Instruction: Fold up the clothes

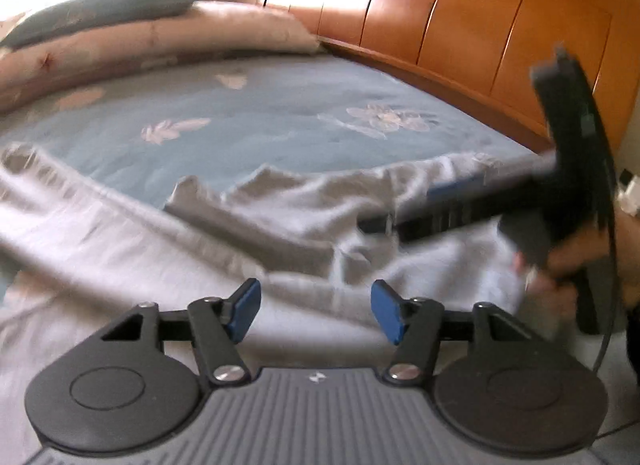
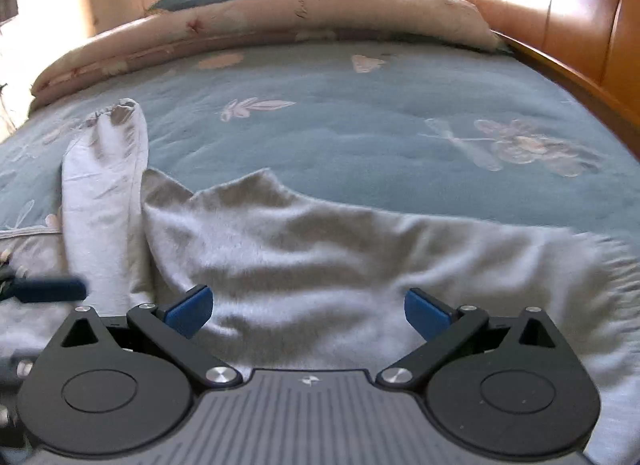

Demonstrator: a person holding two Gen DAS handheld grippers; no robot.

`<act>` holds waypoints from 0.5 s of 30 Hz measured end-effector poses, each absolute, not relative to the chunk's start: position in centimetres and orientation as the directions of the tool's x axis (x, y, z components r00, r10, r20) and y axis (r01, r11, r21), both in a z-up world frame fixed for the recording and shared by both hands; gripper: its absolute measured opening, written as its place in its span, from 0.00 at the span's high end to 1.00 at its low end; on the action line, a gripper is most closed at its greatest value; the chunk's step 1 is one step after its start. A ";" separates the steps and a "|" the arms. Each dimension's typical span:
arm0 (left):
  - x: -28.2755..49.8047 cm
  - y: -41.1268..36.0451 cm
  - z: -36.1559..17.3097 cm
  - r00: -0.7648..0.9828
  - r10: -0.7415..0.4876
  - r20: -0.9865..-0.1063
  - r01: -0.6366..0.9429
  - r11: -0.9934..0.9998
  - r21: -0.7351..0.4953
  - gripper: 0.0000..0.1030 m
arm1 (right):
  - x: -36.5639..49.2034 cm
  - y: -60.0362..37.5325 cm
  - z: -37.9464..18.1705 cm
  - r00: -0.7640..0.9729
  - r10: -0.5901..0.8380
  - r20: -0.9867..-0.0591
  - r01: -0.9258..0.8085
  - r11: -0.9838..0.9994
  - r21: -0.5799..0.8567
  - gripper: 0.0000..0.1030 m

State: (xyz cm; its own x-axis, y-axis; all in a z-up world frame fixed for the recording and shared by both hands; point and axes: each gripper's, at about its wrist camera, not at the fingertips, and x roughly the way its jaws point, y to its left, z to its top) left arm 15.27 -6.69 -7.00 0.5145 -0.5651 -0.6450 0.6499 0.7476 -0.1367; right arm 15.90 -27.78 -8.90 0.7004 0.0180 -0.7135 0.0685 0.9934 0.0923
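Grey garment (image 1: 280,201): one item, soft knit, long-sleeved by the look of it, spread on the blue floral bedspread (image 1: 256,113).

Left wrist view. Garment lay just ahead of and beneath the left gripper (image 1: 316,315), whose jaws stood apart with nothing between the blue pads (image 1: 245,307). A sleeve ran off to the gripper's left; a folded ridge crossed just ahead. The right gripper (image 1: 404,221) reached in from the right, blurred, a hand (image 1: 560,273) on its handle. Wooden headboard (image 1: 460,25) and pink quilt (image 1: 160,45) far ahead.

Right wrist view. Garment (image 2: 320,257) sat directly ahead of the right gripper (image 2: 308,315), its jaws spread wide and empty. One sleeve (image 2: 104,185) stood forward-left, cuff gathered.

Handling, as judged: light, limp, not fragile; would sag and drag rather than hold shape. Best taken at a hem, cuff or shoulder edge, pinching both layers.

Not made out: collar and hem unclear; the garment's near edge was cut off under both grippers; the right margin was smeared by motion blur; the left gripper showed only as a dark blur at the right view's left edge.
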 end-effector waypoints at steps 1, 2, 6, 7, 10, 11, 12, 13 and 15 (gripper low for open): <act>14.7 -6.3 -6.4 0.511 -0.559 -0.653 0.638 0.756 -0.149 0.40 | 15.6 -27.7 -7.4 0.698 0.029 -0.715 0.054 0.994 0.094 0.00; 14.4 -6.1 -6.1 0.509 -0.550 -0.662 0.632 0.761 -0.146 0.39 | 15.5 -27.5 -5.8 0.703 0.020 -0.710 0.043 0.997 0.071 0.00; 14.3 -5.8 -5.0 0.534 -0.482 -0.694 0.560 0.817 -0.136 0.39 | 15.0 -26.0 0.2 0.733 -0.008 -0.680 -0.010 1.000 -0.023 0.00; 14.2 -5.9 -4.9 0.542 -0.469 -0.697 0.549 0.826 -0.128 0.39 | 15.2 -25.5 1.7 0.728 -0.006 -0.686 -0.028 0.999 -0.039 0.00; 13.6 -6.1 -5.0 0.568 -0.430 -0.702 0.529 0.844 -0.089 0.39 | 15.4 -23.6 5.5 0.696 -0.064 -0.715 -0.065 0.986 -0.151 0.00; 13.3 -6.0 -5.3 0.569 -0.422 -0.706 0.529 0.845 -0.079 0.39 | 15.4 -22.9 6.6 0.684 -0.096 -0.723 -0.075 0.977 -0.200 0.00; 13.0 -6.0 -5.7 0.569 -0.415 -0.710 0.528 0.846 -0.071 0.38 | 14.8 -21.5 7.4 0.673 -0.162 -0.721 -0.108 0.944 -0.312 0.00; 12.8 -5.8 -6.2 0.565 -0.404 -0.719 0.521 0.851 -0.068 0.38 | 13.3 -19.6 8.2 0.697 -0.231 -0.678 -0.158 0.873 -0.460 0.00; 12.5 -5.8 -7.3 0.553 -0.374 -0.745 0.510 0.859 -0.053 0.38 | 9.2 -16.0 8.5 0.792 -0.341 -0.507 -0.196 0.645 -0.739 0.00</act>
